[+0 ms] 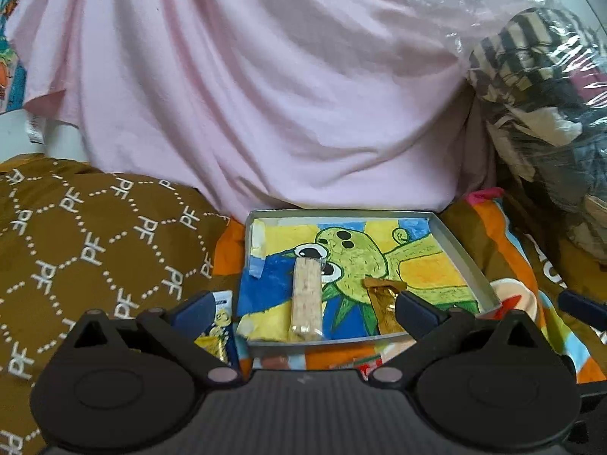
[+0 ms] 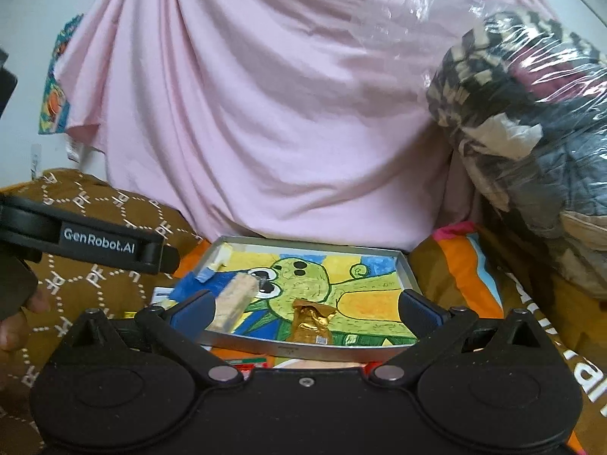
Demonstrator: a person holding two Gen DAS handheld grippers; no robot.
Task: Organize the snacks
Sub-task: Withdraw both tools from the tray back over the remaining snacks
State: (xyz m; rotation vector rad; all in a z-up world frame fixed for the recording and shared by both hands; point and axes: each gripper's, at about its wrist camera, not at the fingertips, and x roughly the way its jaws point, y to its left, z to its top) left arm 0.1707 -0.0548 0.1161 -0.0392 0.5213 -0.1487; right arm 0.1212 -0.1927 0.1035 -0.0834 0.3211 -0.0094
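Observation:
A shallow grey tray (image 1: 461, 250) lined with a green cartoon drawing lies on the bedding; it also shows in the right wrist view (image 2: 408, 271). In it lie a pale wafer bar in clear wrap (image 1: 306, 295) (image 2: 235, 299) and a gold-wrapped snack (image 1: 383, 299) (image 2: 311, 322). A blue snack packet (image 1: 220, 326) lies outside the tray at its left. My left gripper (image 1: 303, 309) is open and empty, just in front of the tray. My right gripper (image 2: 303, 307) is open and empty over the tray's near edge.
A pink sheet (image 1: 265, 94) drapes behind the tray. A brown patterned cushion (image 1: 95, 246) lies left. A clear plastic bag of clothes (image 1: 542, 94) sits right. The left gripper's body (image 2: 98, 244) reaches in from the left in the right wrist view.

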